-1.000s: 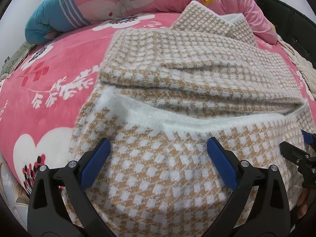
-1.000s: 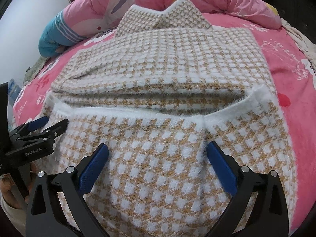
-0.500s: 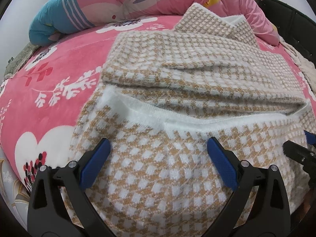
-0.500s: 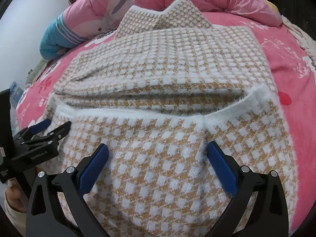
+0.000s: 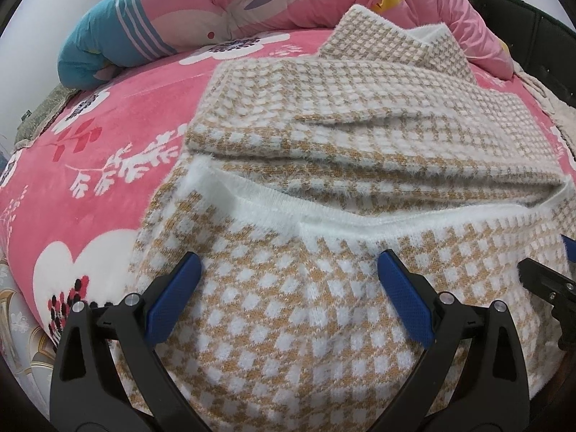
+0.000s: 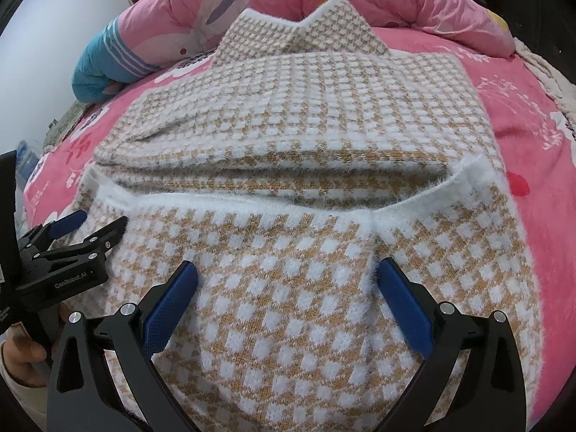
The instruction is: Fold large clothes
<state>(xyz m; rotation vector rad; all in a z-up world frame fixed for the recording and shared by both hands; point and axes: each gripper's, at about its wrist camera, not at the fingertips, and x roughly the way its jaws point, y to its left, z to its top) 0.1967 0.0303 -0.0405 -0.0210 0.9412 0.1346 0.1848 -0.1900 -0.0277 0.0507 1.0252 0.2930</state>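
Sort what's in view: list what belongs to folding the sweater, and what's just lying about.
Part of the job:
- checked sweater, partly folded on the bed
- left gripper, open over it
- right gripper, open over it

Just lying about:
- pink blanket under the sweater
- pink quilt bunched behind
- blue striped bundle at the quilt's end

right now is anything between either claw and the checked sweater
Nothing visible. The left claw and right claw are both open right over the near folded flap of the checked sweater, with only knit between their fingers.
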